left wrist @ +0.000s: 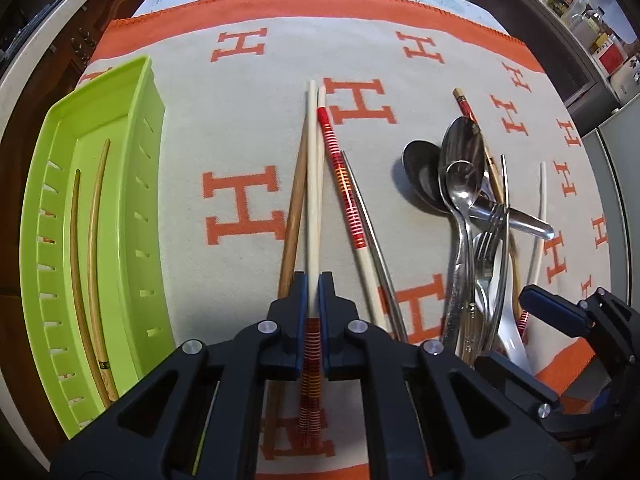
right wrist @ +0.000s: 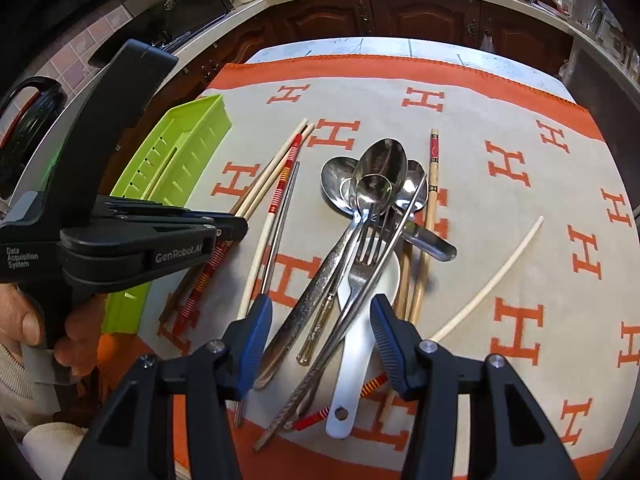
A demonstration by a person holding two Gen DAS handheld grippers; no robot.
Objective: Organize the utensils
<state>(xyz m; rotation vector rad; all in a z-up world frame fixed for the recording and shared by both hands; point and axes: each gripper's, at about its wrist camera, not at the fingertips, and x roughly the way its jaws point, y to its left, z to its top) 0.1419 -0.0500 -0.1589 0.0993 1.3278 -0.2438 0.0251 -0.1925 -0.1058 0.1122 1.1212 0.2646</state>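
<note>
Left wrist view: we see the left gripper (left wrist: 313, 280) clamped on a cream chopstick (left wrist: 312, 184) whose near end carries red and gold bands; the stick runs forward over the patterned cloth (left wrist: 248, 120) covering the counter. Just beside it lie a brown wooden chopstick (left wrist: 295, 208), a second banded chopstick (left wrist: 345, 192) and a thin metal chopstick (left wrist: 370, 216). At far left stands the green tray (left wrist: 148, 184), holding two wooden chopsticks (left wrist: 96, 240) side by side along its floor.

Right wrist view: the right gripper (right wrist: 320, 320) hangs with its fingers apart, holding nothing, over the mixed pile: several steel spoons (right wrist: 380, 168), a fork (right wrist: 362, 256), a white ladle-shaped spoon (right wrist: 360, 320) and more chopsticks crossing one another. A lone pale chopstick (right wrist: 492, 276) lies well apart to the right. A hand (right wrist: 52, 320) holds the left gripper's handle at the left of this view.

We judge the task to be at an early stage: only two pieces are sorted into the tray, one more is gripped but not yet delivered, and the whole spoon-and-fork pile, the loose chopsticks and the outlying stick remain on the cloth.
</note>
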